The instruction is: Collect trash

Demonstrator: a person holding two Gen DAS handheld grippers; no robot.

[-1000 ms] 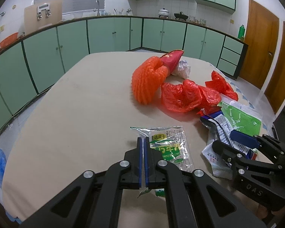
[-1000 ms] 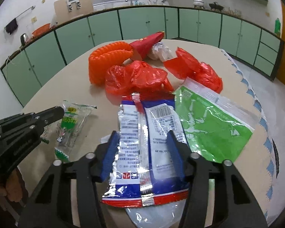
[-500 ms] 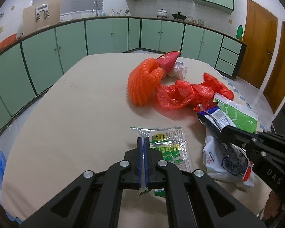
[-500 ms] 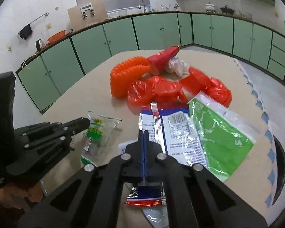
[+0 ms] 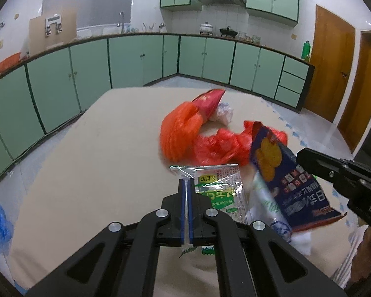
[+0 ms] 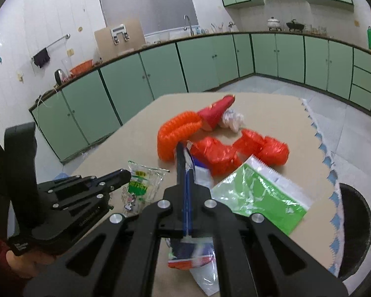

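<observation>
My right gripper [image 6: 185, 170] is shut on a blue snack bag [image 5: 289, 178] and holds it lifted and tilted above the table; the bag's lower end hangs below the jaws [image 6: 190, 255]. My left gripper [image 5: 186, 185] is shut on the edge of a clear green-printed wrapper [image 5: 217, 190], which lies on the table and also shows in the right wrist view [image 6: 141, 185]. A green and white bag [image 6: 259, 198] lies flat to the right. Red plastic bags [image 6: 225, 151], an orange foam net [image 6: 175, 136] and a red packet [image 6: 215, 111] lie behind.
The beige table [image 5: 86, 163] has its right edge by a dark round bin [image 6: 356, 227] on the floor. A crumpled white wad [image 6: 232, 121] lies at the back. A white plastic piece [image 5: 267, 212] lies under the blue bag. Green cabinets ring the room.
My right gripper closed on the blue snack bag and lifted it off the table, tilting it up. My left gripper stayed shut on the clear wrapper.
</observation>
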